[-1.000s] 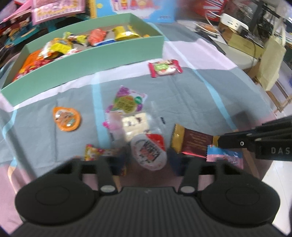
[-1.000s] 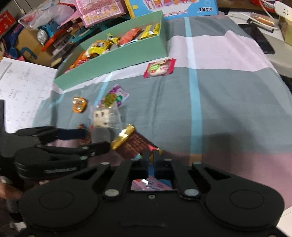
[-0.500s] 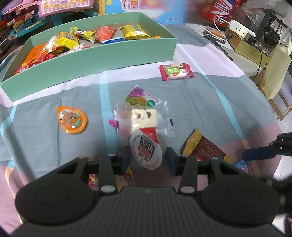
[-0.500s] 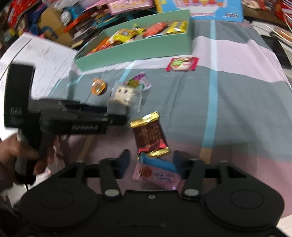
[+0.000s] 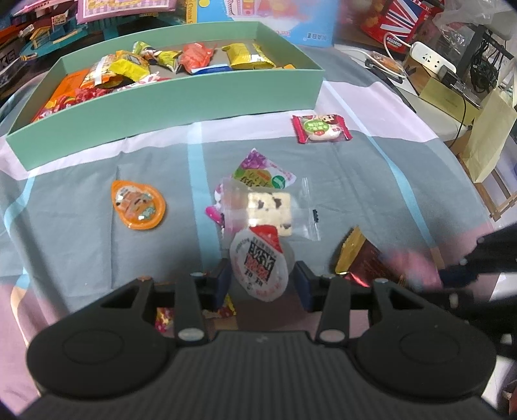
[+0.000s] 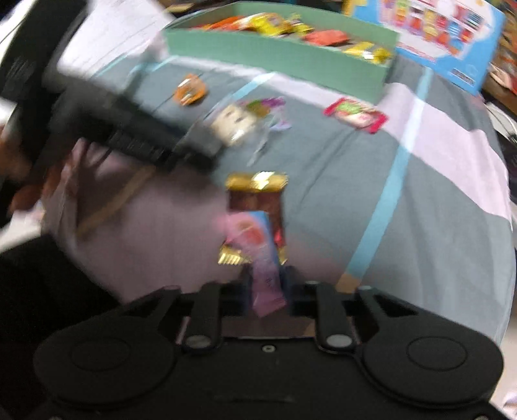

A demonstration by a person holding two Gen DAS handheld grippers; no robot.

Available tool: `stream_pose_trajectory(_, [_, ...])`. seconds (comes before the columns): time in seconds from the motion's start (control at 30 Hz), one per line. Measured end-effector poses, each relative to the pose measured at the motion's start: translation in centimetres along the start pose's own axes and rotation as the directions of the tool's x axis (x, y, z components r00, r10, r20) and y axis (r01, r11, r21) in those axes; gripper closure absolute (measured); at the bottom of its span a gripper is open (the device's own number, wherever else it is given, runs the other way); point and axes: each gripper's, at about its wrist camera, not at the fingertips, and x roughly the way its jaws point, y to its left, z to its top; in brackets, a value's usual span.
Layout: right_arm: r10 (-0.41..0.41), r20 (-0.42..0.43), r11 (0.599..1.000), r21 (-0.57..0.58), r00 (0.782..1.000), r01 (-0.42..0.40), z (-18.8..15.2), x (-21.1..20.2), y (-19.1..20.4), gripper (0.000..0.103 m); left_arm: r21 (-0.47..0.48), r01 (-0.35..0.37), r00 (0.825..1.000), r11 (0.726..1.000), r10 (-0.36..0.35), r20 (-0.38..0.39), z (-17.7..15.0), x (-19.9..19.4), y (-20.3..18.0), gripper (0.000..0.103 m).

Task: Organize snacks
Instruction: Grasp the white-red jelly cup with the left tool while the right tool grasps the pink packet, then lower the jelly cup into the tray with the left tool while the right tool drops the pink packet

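Observation:
My left gripper [image 5: 261, 281] is shut on a round white and red snack cup [image 5: 258, 263], held above the cloth. My right gripper [image 6: 266, 287] is shut on a pink and blue snack packet [image 6: 258, 248], lifted over a brown and gold chocolate bar [image 6: 255, 197]; the right wrist view is blurred. The green box [image 5: 181, 93] with several snacks stands at the back. Loose on the cloth lie an orange jelly cup [image 5: 137, 203], a clear bag with a white biscuit [image 5: 268, 210], a purple-green packet [image 5: 261, 171] and a red packet [image 5: 320, 129].
A small colourful candy [image 5: 164, 318] lies under my left gripper. The table's right edge drops toward a paper bag [image 5: 488, 129] and cables. Toy boxes [image 5: 268, 13] stand behind the green box. The left gripper's body crosses the left of the right wrist view [image 6: 129, 129].
My right gripper closed on the pink packet and lifted it off the cloth. My left gripper, holding the snack cup, rose and moved toward the green box.

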Motion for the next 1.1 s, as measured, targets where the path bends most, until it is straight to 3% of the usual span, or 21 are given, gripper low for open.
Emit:
stream_pose_trajectory(0.33, [0.092,0.071,0.956,0.274,0.993,-0.108,2.2,1.6,-2.5,0.094,0.011,-0.021,0.999,1.000,0.021,0.033,0.7,0.3,0.0,0.061])
stream_pose_trajectory(0.6, [0.100,0.135,0.926,0.350,0.986,-0.142,4.0,1.8,-4.1,0.094,-0.044,0.026,0.999,0.999,-0.024,0.049,2.0,-1.0,1.8,0.061])
stream_pose_trajectory(0.83, [0.096,0.207,0.915,0.368,0.974,-0.168,8.9,1.8,-5.4,0.095,-0.083,0.013,0.993,0.997,-0.003,0.117,6.4,-2.0,4.3,0.061])
stream_pose_trajectory(1.1, [0.076,0.284,0.908,0.376,0.956,-0.184,16.0,2.5,-7.4,0.094,-0.106,-0.023,0.981,0.994,0.043,0.190,13.9,-1.4,7.4,0.061])
